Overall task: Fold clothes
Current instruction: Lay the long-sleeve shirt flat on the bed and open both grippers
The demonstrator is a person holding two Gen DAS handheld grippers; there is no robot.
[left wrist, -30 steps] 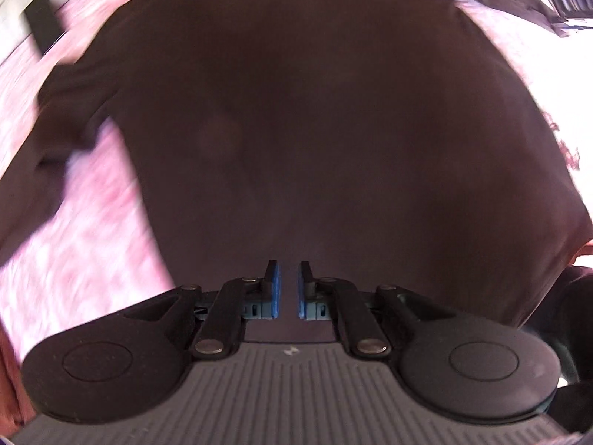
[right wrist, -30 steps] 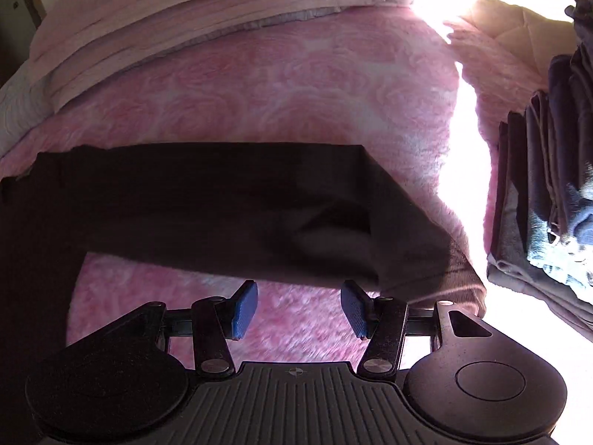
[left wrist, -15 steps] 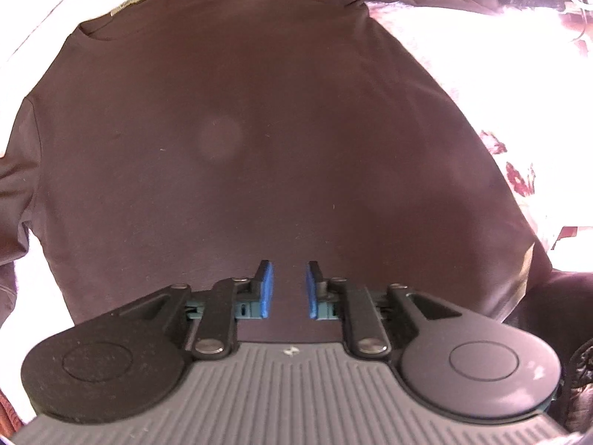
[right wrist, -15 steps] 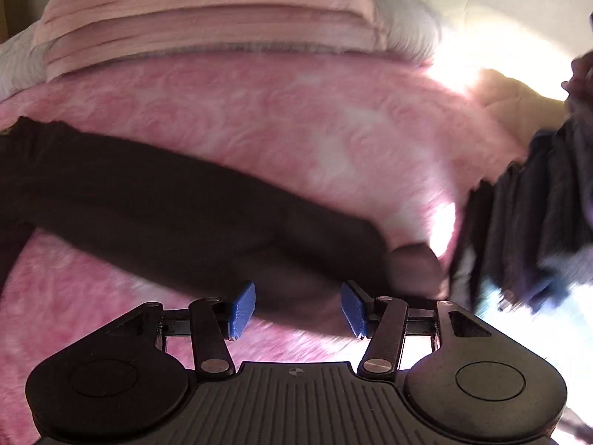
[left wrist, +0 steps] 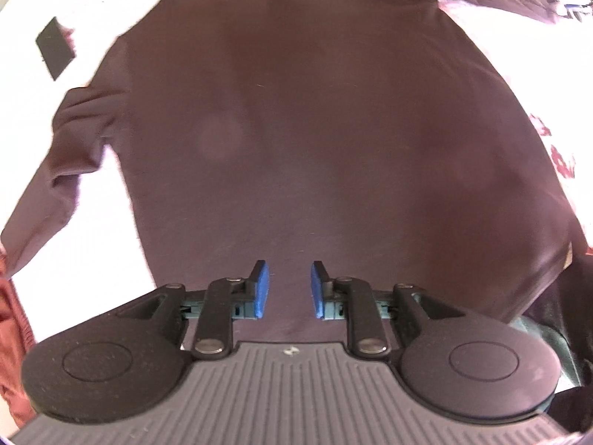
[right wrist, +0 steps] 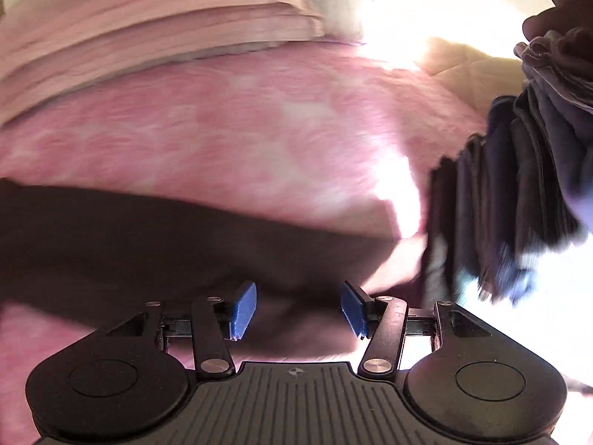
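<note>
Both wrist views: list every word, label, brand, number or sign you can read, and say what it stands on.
No text can be read.
Small emblem on left gripper body: a mark, no letters.
Crosshair mark on right gripper body: no letters.
Neck tag on brown shirt: blurred, unreadable.

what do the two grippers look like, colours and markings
Both match: the left gripper and right gripper have blue pads on black linkage arms with silver pivot screws, round black discs either side, and a ribbed grey body bearing a small crosshair mark.
</note>
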